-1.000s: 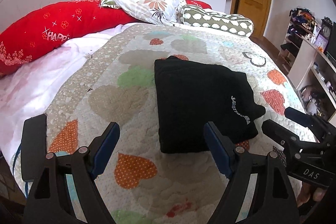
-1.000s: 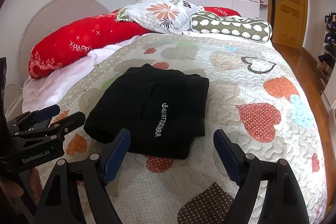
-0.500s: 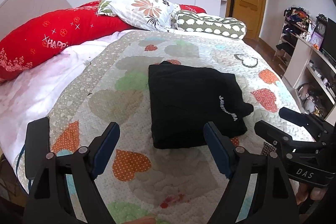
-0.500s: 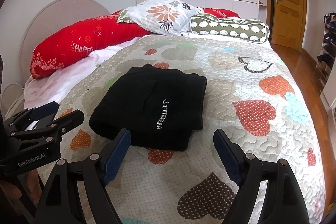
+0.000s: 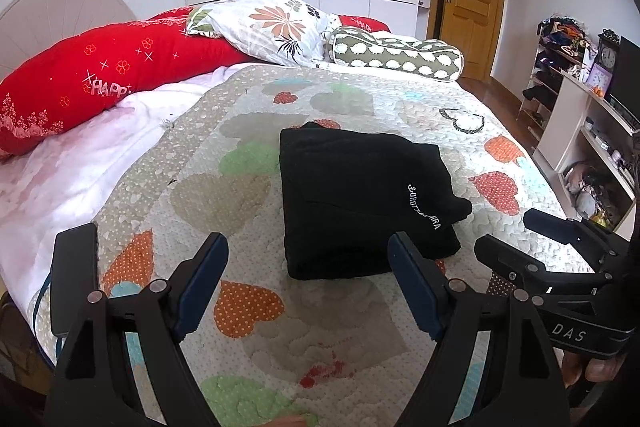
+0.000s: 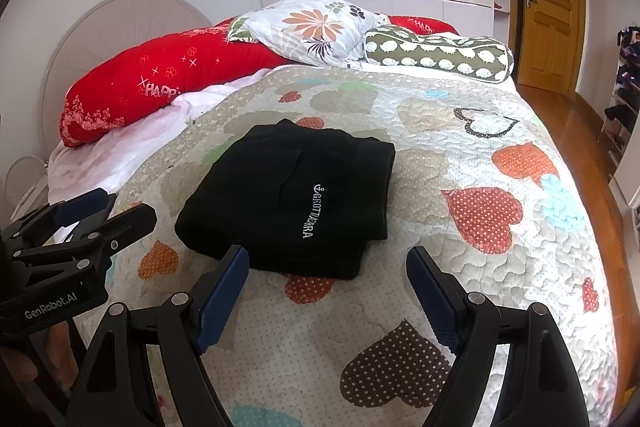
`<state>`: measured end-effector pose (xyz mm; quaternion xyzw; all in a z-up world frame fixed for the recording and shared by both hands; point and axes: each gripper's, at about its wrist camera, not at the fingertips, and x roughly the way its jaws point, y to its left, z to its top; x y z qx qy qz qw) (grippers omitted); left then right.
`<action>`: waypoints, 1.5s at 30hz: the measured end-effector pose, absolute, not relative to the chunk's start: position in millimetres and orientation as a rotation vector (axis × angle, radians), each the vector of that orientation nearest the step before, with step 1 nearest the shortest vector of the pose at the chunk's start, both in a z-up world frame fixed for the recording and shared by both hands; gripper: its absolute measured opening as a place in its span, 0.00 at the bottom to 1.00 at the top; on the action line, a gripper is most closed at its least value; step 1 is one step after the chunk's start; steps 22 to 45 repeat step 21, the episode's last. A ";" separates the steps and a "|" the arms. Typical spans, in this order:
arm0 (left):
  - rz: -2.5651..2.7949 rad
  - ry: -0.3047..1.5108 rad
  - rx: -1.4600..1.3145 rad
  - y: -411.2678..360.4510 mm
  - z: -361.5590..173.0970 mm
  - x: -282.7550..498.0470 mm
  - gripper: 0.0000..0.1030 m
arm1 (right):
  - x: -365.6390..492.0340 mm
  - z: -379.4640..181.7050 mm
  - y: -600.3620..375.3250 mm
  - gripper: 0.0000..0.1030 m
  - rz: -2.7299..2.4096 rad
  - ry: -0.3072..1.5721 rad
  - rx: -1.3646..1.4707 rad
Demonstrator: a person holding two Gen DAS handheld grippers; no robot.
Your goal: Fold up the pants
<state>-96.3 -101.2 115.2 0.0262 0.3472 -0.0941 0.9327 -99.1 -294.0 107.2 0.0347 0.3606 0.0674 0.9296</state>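
Both tools have backed off toward the foot edge of the bed over the last second, so the pants look smaller and farther out now than they did. Nearest to the cameras: the left tool (image 5: 306, 269) hangs over the heart-patterned quilted bedspread (image 5: 256, 307) with its blue-padded fingers spread wide apart and nothing between them. Same deal with the right tool (image 6: 328, 285), fingers apart and holding nothing, hovering above the bedspread near the foot edge. Neither one touches the fabric.

A bit farther in, roughly mid-bed, sits the black folded pants bundle with white lettering (image 6: 296, 199), a compact rectangle lying flat on the bedspread. Looks basically done to me.

One thing that bugs me: at the bundle's right-hand corner a layer pokes out past the stack (image 5: 460, 209), so the edges aren't flush. If anyone nudges that corner or drags a tool across the top, the soft layers could slide and the fold opens up. The puffy quilt underneath won't help either.

Far end, by the headboard edge: long red bolster cushion (image 5: 100, 83), white floral pillow (image 5: 272, 25), green roll pillow with white pattern (image 5: 396, 57).
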 end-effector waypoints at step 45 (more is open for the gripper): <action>-0.211 0.711 0.053 -103.7 115.3 -101.4 0.80 | -100.9 109.6 -296.9 0.80 0.133 0.737 0.068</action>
